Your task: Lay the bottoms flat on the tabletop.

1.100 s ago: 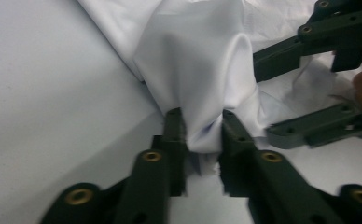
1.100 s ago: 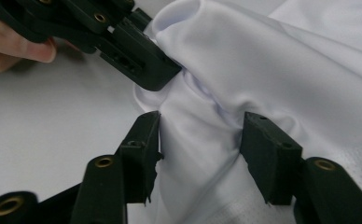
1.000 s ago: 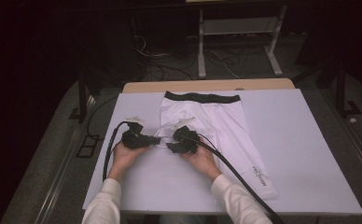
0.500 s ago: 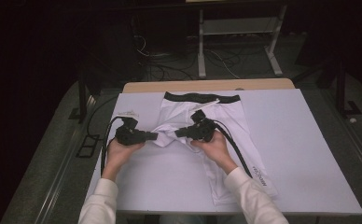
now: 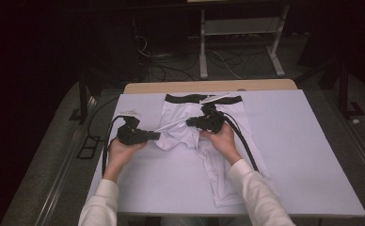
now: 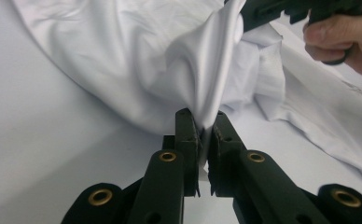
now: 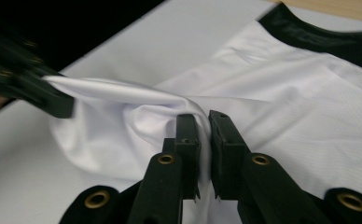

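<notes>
While both grippers pinch one leg of the white shorts point(image 5: 204, 141) on the table point(image 5: 307, 155), the fold wants even tension. The left gripper point(image 6: 206, 122) has its jaws nearly shut on the hem edge; the right gripper point(image 7: 203, 119) is clamped just as tight on a bunched ridge of the same cloth — its jaws have just been closing. Judging by the taut strip between them, both hands should travel together, keeping the black waistband point(image 5: 185, 99) flat — otherwise the cloth will likely twist.
</notes>
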Available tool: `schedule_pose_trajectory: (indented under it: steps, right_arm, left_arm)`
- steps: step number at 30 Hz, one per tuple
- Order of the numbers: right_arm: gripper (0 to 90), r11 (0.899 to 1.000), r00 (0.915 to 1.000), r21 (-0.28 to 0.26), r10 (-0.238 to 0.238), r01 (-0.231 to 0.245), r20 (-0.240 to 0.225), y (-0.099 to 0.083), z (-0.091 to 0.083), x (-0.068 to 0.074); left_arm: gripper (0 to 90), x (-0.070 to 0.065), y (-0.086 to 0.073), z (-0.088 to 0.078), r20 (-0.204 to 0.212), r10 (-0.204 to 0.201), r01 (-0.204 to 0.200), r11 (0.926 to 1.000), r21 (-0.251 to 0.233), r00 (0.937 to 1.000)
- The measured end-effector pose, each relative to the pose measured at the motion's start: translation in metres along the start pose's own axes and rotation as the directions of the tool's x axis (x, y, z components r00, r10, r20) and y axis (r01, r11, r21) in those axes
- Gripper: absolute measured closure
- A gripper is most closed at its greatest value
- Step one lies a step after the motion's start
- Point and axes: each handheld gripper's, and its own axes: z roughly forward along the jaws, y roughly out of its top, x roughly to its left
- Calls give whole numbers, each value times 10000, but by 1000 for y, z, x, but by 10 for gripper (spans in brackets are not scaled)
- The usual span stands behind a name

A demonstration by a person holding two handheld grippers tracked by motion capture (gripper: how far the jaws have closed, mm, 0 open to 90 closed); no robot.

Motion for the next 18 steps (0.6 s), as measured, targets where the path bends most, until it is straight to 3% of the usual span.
schedule_pose_trajectory:
  steps: [3, 6, 10, 12, 15, 18]
  right_arm:
    - [769, 9995, 9980, 317, -36, 16, 625, -4, 8, -3]
    - [712, 9973, 9898, 715, -238, 138, 1403, -8, 12, -6]
    - [643, 9997, 9882, 189, 115, -146, 1530, -7, 2, -6]
    - [633, 9993, 9904, -295, 276, -238, 1352, -5, -9, 1]
    - [632, 9962, 9974, -794, 408, -361, 591, -6, -23, 14]
    - [642, 9961, 9955, -326, 805, -822, -491, -15, -24, 23]
  left_arm:
    - [829, 4, 0, 5, -370, -197, 193, 9998, -112, 9991]
    - [829, 8, 3, 8, -606, -339, 324, 9992, -248, 9976]
    - [830, 11, 14, 12, -841, -342, 315, 9989, -337, 9959]
    - [830, 14, 22, 15, -1034, -230, 203, 9994, -270, 9944]
    - [829, 22, 35, 22, -1339, -151, 151, 9999, -11, 9909]
    - [829, 29, 48, 29, -1522, -128, 150, 9998, 137, 9883]
